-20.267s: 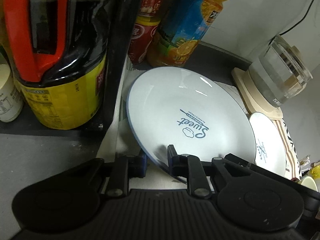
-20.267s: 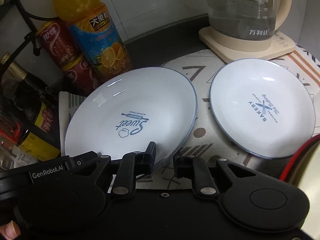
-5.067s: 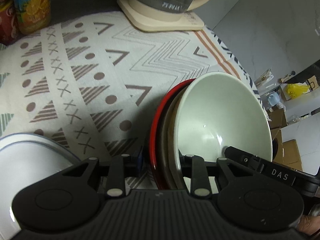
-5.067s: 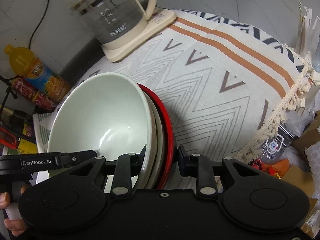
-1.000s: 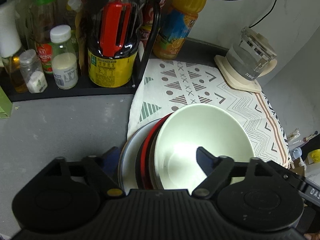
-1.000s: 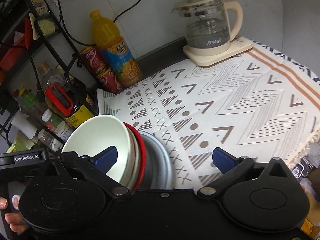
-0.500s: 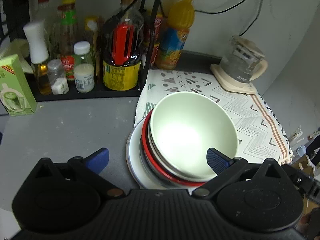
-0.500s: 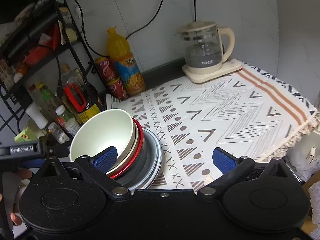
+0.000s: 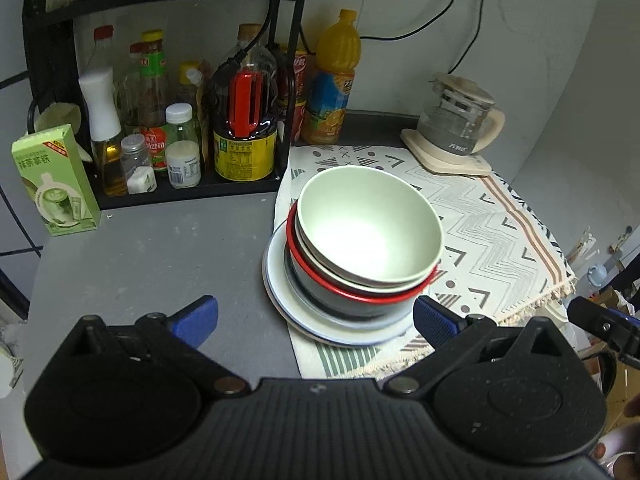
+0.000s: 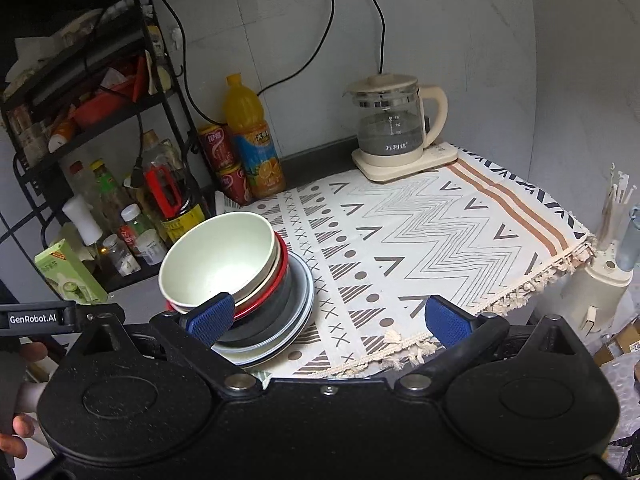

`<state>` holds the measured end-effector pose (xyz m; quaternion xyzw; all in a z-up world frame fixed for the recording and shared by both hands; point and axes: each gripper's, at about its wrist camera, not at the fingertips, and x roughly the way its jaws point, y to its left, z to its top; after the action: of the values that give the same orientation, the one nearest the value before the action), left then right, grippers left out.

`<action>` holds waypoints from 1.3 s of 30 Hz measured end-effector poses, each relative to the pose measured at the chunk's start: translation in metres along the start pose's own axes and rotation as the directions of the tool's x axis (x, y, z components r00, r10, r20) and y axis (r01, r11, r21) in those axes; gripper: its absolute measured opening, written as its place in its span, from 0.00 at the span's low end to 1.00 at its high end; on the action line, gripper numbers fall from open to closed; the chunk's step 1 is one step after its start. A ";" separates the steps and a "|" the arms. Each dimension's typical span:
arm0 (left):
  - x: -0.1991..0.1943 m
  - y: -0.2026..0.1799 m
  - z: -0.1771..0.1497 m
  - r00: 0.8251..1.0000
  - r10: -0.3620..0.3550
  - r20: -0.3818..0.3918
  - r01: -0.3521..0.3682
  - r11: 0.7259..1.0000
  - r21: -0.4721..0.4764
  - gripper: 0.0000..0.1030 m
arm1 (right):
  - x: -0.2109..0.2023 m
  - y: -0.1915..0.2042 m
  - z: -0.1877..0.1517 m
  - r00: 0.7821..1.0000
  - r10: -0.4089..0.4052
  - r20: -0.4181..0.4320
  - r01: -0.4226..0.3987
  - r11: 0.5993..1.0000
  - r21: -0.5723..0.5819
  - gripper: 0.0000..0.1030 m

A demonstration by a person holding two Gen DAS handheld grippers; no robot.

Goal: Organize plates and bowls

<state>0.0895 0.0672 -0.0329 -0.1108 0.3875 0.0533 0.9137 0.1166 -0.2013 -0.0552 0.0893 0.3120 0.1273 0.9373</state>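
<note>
A pale green bowl (image 9: 368,224) tops a stack of bowls, with a red-rimmed bowl (image 9: 360,288) beneath it. The stack rests on white plates (image 9: 280,292) at the left edge of the patterned cloth (image 9: 492,232). My left gripper (image 9: 316,318) hangs open just in front of the stack, holding nothing. In the right wrist view the same green bowl (image 10: 218,256) leans slightly left on the plates (image 10: 298,304). My right gripper (image 10: 328,318) is open and pulled back, its left fingertip in front of the stack's near side.
A black rack (image 9: 160,80) of sauce bottles stands at the back left, with a green carton (image 9: 52,184) beside it. An orange juice bottle (image 9: 332,84) and red cans (image 10: 224,160) sit by the wall. A glass kettle (image 10: 394,128) stands at the back right. The cloth's fringed edge (image 10: 520,288) overhangs the counter.
Both grippers have backed away and risen from the stack since a second ago, staying open. The stack of bowls and plates stays where it was set.
</note>
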 end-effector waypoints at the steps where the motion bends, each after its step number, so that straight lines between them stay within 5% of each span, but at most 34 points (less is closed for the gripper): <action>1: -0.004 0.000 -0.002 1.000 -0.006 0.007 0.006 1.000 0.002 1.00 | -0.004 0.000 -0.002 1.000 -0.001 0.002 0.001 1.000 0.000 0.99; 19: -0.076 0.001 -0.048 0.994 0.008 0.110 -0.014 0.999 0.050 1.00 | -0.064 0.019 -0.037 0.997 0.033 0.070 -0.029 0.998 -0.053 0.99; 39: -0.101 -0.008 -0.081 0.993 -0.019 0.119 0.013 0.999 0.053 1.00 | -0.101 0.014 -0.059 0.995 0.042 0.092 -0.033 0.995 -0.091 0.99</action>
<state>-0.0356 0.0391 -0.0132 -0.0868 0.3324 0.0423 0.9382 0.0001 -0.2129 -0.0412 0.0591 0.2602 0.1545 0.9513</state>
